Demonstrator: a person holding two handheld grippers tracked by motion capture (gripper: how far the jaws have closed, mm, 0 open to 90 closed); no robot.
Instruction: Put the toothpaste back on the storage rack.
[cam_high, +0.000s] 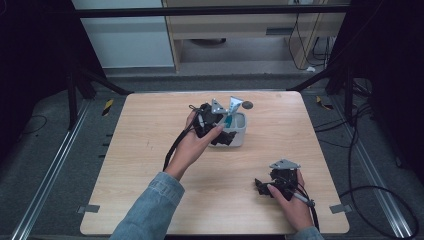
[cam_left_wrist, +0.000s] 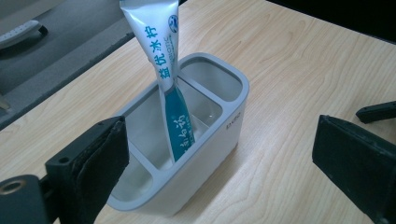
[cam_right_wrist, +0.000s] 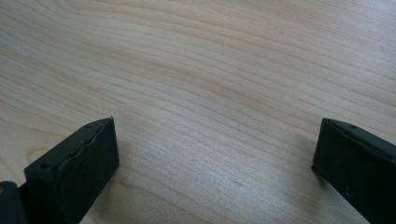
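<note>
In the high view, the left tongs (cam_high: 227, 136) are being held at the white holder (cam_high: 239, 131) mid-worktop (cam_high: 150, 150). In the left gripper view, the toothpaste tube (cam_left_wrist: 173, 112) is standing released in 1 compartment between parted jaws; retreat should be made straight back. In the right gripper view, the right tongs (cam_right_wrist: 215, 161) are being rested apart, holding nothing.

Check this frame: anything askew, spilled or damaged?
Nothing spilled or damaged. The toothpaste tube leans in the middle compartment of the white holder, its crimped end well above the rim. Both grippers, left and right, are open.
</note>
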